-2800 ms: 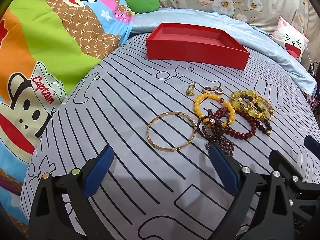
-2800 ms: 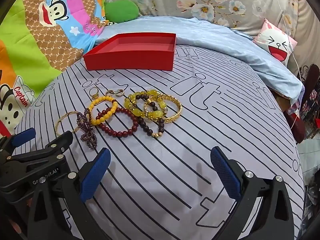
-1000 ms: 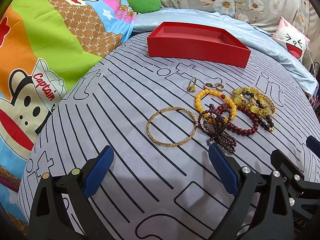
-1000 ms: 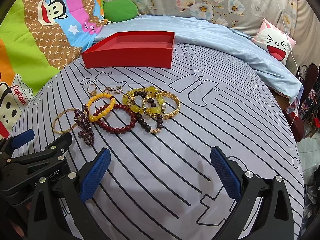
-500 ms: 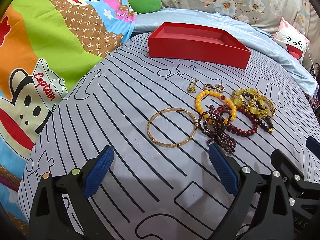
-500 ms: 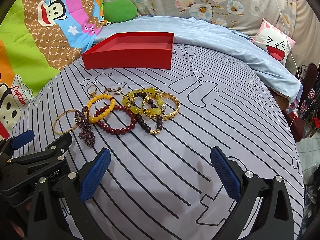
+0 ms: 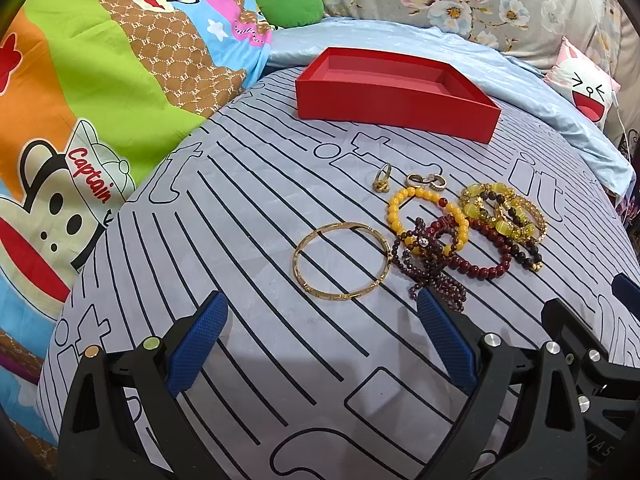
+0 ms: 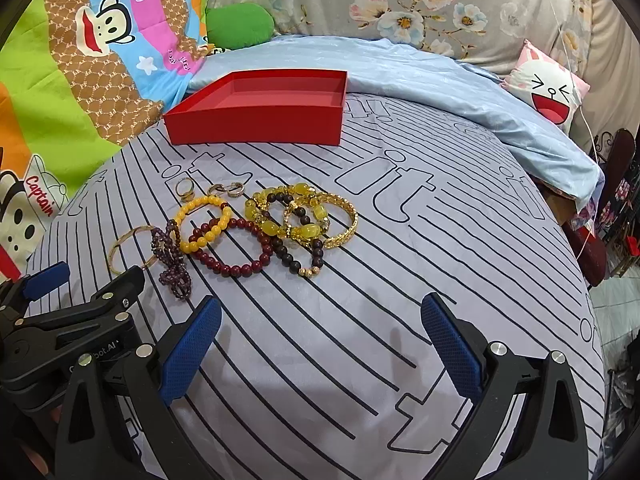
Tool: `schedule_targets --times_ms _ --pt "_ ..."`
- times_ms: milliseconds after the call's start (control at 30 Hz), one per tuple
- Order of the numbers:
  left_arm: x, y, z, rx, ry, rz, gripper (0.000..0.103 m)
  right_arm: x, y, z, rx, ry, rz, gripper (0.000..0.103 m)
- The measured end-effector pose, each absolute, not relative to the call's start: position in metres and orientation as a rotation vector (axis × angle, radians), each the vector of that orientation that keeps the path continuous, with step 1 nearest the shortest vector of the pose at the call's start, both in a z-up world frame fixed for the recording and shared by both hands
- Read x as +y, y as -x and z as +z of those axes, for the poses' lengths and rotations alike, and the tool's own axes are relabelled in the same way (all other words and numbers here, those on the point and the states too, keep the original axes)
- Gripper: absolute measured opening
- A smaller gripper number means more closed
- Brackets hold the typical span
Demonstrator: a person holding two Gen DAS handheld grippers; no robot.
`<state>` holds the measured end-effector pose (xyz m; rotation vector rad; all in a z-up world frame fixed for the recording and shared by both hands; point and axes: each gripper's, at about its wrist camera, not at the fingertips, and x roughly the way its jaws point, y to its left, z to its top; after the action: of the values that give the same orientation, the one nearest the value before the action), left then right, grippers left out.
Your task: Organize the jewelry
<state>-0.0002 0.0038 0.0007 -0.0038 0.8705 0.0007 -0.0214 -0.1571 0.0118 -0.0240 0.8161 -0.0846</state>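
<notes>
An empty red tray [image 7: 396, 110] [image 8: 256, 124] sits at the back of the striped grey bedsheet. In front of it lie a gold bangle [image 7: 342, 260] [image 8: 124, 246], a yellow bead bracelet [image 7: 426, 216] [image 8: 204, 220], a dark red bead bracelet [image 7: 486, 252] [image 8: 236, 252], a purple bead strand [image 7: 436, 276] [image 8: 172, 260], yellow-and-gold bracelets [image 7: 504, 212] [image 8: 304, 216] and small gold rings [image 7: 382, 180] [image 8: 185, 189]. My left gripper [image 7: 320, 336] is open and empty just short of the bangle. My right gripper [image 8: 320, 344] is open and empty, short of the bracelets.
A colourful monkey-print quilt [image 7: 80, 100] lies to the left. A light blue blanket [image 8: 440, 76], a green cushion [image 8: 240, 24] and a pink cat pillow [image 8: 548, 88] lie behind. The bed edge drops off at the right [image 8: 592, 288].
Both grippers have crept slightly closer to the jewelry; the items sit a little nearer in view. Nothing was grasped or moved.
</notes>
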Motion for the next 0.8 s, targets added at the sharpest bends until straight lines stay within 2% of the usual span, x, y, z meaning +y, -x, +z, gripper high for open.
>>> schedule_targets --times_ms 800 --pt "0.019 -0.01 0.003 0.9 0.042 -0.008 0.091 -0.169 0.014 0.016 0.818 0.001 -0.1 0.096"
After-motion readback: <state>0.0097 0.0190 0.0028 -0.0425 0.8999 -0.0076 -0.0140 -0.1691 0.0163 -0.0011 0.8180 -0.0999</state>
